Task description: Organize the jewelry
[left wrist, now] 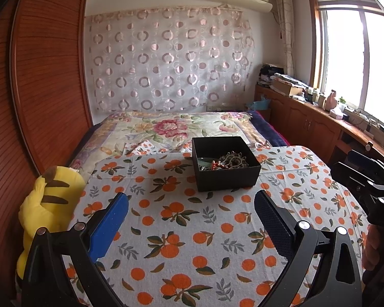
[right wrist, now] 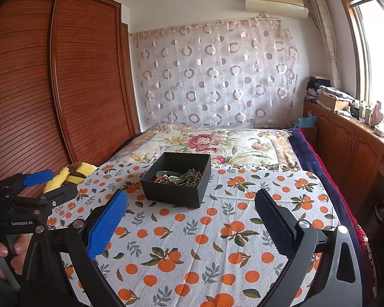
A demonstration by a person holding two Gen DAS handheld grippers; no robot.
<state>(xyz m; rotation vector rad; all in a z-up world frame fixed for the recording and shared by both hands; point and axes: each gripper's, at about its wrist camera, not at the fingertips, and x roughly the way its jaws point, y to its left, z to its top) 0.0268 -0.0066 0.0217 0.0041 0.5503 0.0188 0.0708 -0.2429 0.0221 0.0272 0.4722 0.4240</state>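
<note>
A black square box (left wrist: 227,179) stands on the orange-print cloth (left wrist: 179,230). Inside lies a tangle of jewelry (left wrist: 229,162): a bronze chain, red beads and a green bangle. The box (right wrist: 174,192) and its jewelry (right wrist: 181,176) also show in the right wrist view. My left gripper (left wrist: 192,204) is open and empty, hovering above the cloth short of the box. My right gripper (right wrist: 192,202) is open and empty, near the box's front right. The left gripper body shows at the left of the right wrist view (right wrist: 38,181).
A yellow plush toy (left wrist: 48,204) lies at the cloth's left edge beside the wooden wardrobe (left wrist: 46,76). A floral bedspread (left wrist: 171,128) lies beyond the cloth. A cluttered wooden cabinet (left wrist: 307,117) runs along the window on the right.
</note>
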